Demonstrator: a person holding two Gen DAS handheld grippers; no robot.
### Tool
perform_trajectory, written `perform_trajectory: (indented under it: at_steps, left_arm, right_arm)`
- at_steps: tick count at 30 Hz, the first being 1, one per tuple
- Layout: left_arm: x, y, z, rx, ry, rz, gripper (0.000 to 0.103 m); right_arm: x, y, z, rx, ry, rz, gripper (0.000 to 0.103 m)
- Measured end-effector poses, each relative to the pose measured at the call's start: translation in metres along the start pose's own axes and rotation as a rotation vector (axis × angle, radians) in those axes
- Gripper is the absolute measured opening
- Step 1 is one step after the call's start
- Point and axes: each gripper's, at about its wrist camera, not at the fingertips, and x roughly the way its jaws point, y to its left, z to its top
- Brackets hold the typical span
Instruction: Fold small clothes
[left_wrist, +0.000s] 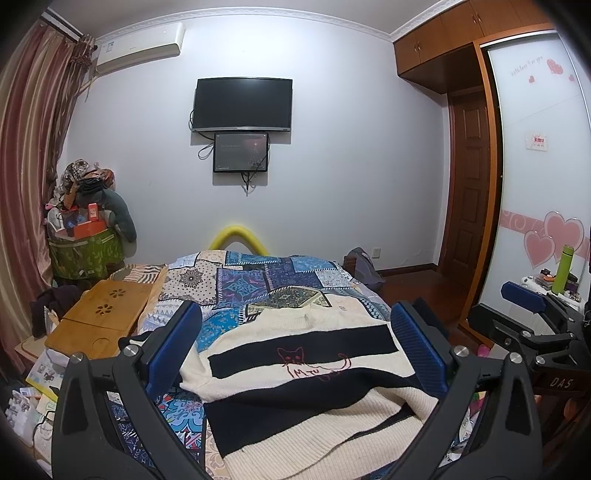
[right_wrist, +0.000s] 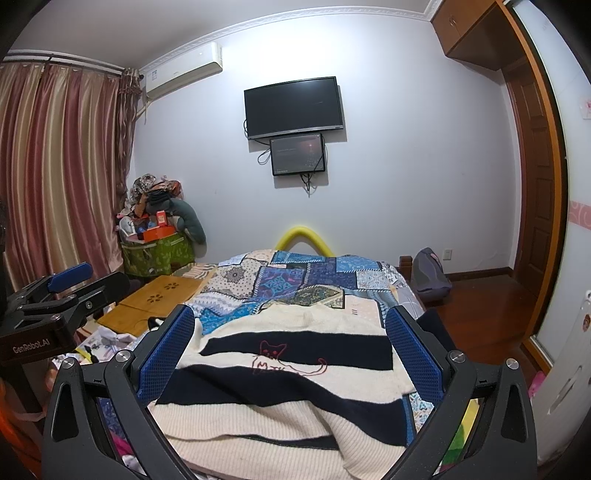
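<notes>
A cream and black striped knit sweater (left_wrist: 303, 373) with a red cat drawing lies on the patchwork bedspread (left_wrist: 258, 284), partly folded, its collar toward the far end. It also shows in the right wrist view (right_wrist: 295, 373). My left gripper (left_wrist: 295, 332) is open and empty, held above the sweater with its blue pads (left_wrist: 173, 347) apart. My right gripper (right_wrist: 291, 332) is open and empty too, above the sweater. The right gripper also shows at the right edge of the left wrist view (left_wrist: 532, 306), and the left gripper at the left edge of the right wrist view (right_wrist: 66, 284).
A bamboo lap tray (left_wrist: 99, 317) lies on the bed's left side. A green bin piled with things (left_wrist: 85, 254) stands in the far left corner by the curtains (right_wrist: 62, 166). A wardrobe (left_wrist: 535, 166) and door are on the right. A TV (left_wrist: 243, 105) hangs on the far wall.
</notes>
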Motion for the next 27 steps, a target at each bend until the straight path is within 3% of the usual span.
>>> perform_trajectory:
  at_steps: [27]
  left_arm:
    - [0.0019, 0.0021, 0.0003, -0.003, 0.003, -0.008, 0.103]
  right_arm:
    - [0.0038, -0.0001, -0.0019, -0.002, 0.008, -0.004, 0.103]
